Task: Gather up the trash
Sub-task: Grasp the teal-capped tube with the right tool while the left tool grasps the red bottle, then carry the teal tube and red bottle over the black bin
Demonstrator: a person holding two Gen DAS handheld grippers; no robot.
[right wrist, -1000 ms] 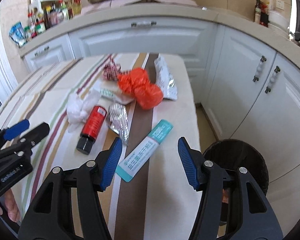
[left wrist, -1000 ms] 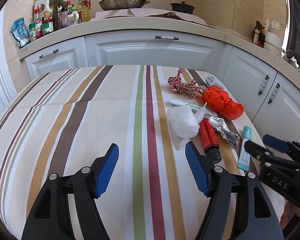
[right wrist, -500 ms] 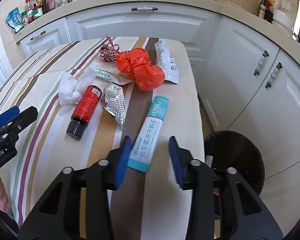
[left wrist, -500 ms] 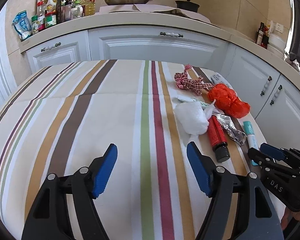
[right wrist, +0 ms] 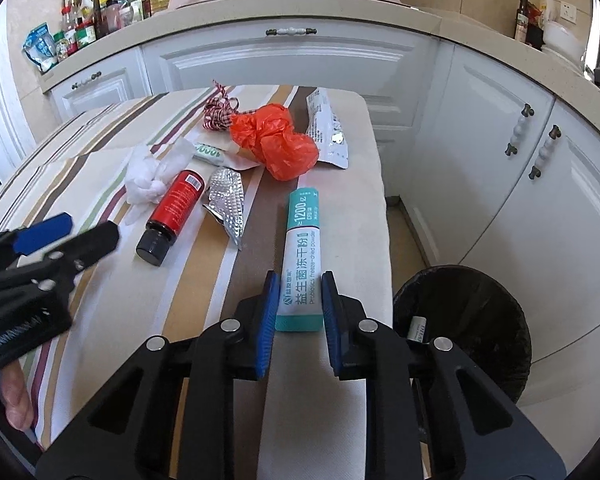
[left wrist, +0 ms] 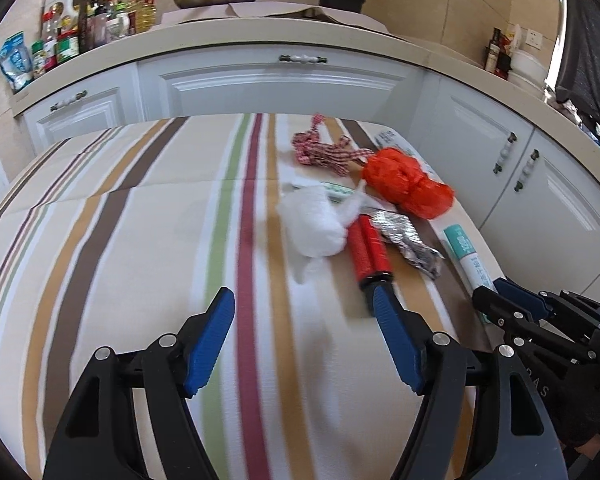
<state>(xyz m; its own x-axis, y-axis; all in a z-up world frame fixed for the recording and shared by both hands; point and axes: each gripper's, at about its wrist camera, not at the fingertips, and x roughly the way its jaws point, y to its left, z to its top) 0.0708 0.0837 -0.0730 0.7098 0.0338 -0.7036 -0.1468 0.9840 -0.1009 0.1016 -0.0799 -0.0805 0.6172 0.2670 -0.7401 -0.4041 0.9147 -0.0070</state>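
The right gripper (right wrist: 300, 296) has just been closing and now clamps the near end of the teal-and-white probiotics box (right wrist: 303, 256), which lies flat on the striped tablecloth (right wrist: 340, 208) near its right edge. Taking that box as the landmark: a crumpled foil blister pack (right wrist: 227, 200) lies just to its left, a red bottle with a black cap (right wrist: 172, 212) further left, and a white tissue wad (right wrist: 144, 180) beyond the bottle. An orange plastic bag (right wrist: 278, 142) sits behind the box. A black trash bin (right wrist: 464, 320) stands on the floor to its right, below the table. The left gripper (left wrist: 304, 332) hovers with its jaws spread apart over bare cloth, well left of the box, holding nothing.
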